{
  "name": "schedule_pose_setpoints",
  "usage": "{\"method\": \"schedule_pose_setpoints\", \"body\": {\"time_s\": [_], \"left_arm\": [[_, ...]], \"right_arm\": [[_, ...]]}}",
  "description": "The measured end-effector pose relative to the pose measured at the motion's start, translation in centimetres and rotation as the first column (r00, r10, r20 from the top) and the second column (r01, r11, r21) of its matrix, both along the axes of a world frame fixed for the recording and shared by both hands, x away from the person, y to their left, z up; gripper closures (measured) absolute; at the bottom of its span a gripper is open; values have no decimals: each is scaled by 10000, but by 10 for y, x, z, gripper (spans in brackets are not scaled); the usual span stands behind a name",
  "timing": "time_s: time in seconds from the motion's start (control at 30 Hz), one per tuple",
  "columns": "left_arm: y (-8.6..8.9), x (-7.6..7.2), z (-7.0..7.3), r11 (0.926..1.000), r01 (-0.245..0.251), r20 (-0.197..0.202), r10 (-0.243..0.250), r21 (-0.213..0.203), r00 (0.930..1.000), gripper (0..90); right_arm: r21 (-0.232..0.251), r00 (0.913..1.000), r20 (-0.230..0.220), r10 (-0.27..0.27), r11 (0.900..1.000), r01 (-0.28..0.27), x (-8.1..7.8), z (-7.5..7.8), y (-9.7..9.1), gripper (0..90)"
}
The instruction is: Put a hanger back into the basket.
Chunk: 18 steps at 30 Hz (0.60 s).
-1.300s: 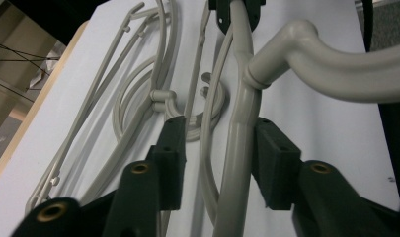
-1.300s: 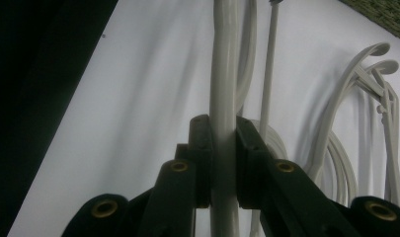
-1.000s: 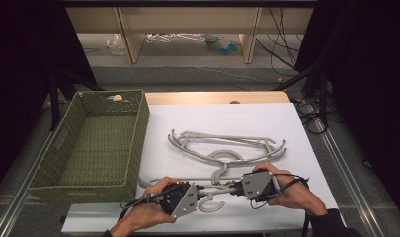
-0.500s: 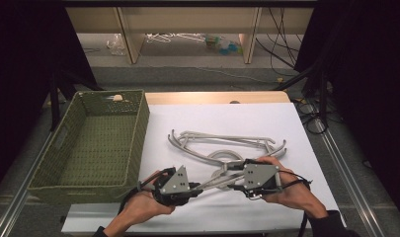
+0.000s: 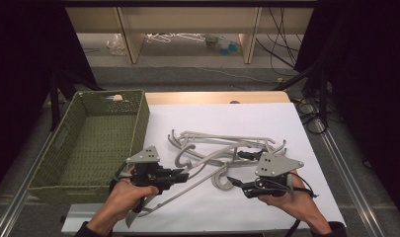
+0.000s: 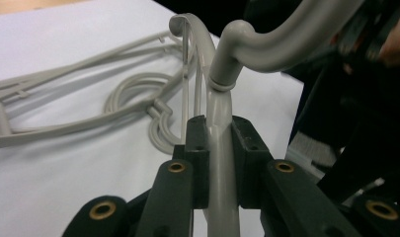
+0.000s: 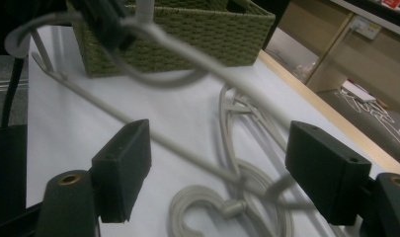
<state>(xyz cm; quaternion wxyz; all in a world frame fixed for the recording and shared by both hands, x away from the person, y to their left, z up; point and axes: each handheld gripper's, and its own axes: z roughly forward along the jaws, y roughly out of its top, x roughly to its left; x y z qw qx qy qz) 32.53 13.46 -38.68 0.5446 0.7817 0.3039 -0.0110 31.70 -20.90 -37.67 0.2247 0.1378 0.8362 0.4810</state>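
While the left gripper point(image 5: 180, 174) clamps one grey hanger point(image 5: 197, 180) near its lower end, the high view shows that hanger lifted off the white counter point(image 5: 316, 128), its long axis slanting from the person's left hand up toward the right gripper point(image 5: 239, 170). The green basket point(image 5: 89, 143) lies just left of the left gripper, so that arm is the nearer one for a drop there. Other hangers point(image 5: 227, 140) lie in a tangle mid-counter, beyond both grippers.

In the left gripper view, the pads point(image 6: 197, 148) press on the hanger's point(image 6: 220, 163) bar, which runs straight away from the camera to its hook.

In the right gripper view, the jaws stand wide apart and have just been opening; the hanger's point(image 7: 187, 54) bar crosses above and beyond them, touching neither pad. The basket point(image 7: 187, 34) sits straight ahead, past the left gripper point(image 7: 106, 22).
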Motion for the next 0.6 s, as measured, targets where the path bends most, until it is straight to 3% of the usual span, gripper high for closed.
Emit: {"method": "schedule_pose_setpoints", "body": {"time_s": [0.2,0.53,0.6], "left_arm": [[21,-1,18,9955,-476,-28,475,-820,9989,790],[47,-4,43,9889,-870,212,902,-1205,9957,790],[60,-4,53,9853,-1077,373,1136,-1328,9928,790]], "right_arm": [[-20,9991,-250,-352,9994,352,-11,-15,-11,265],[-19,9977,-493,-461,9989,461,-21,-27,-19,267],[-96,9967,-657,-466,9989,461,-22,-31,-21,267]]}}
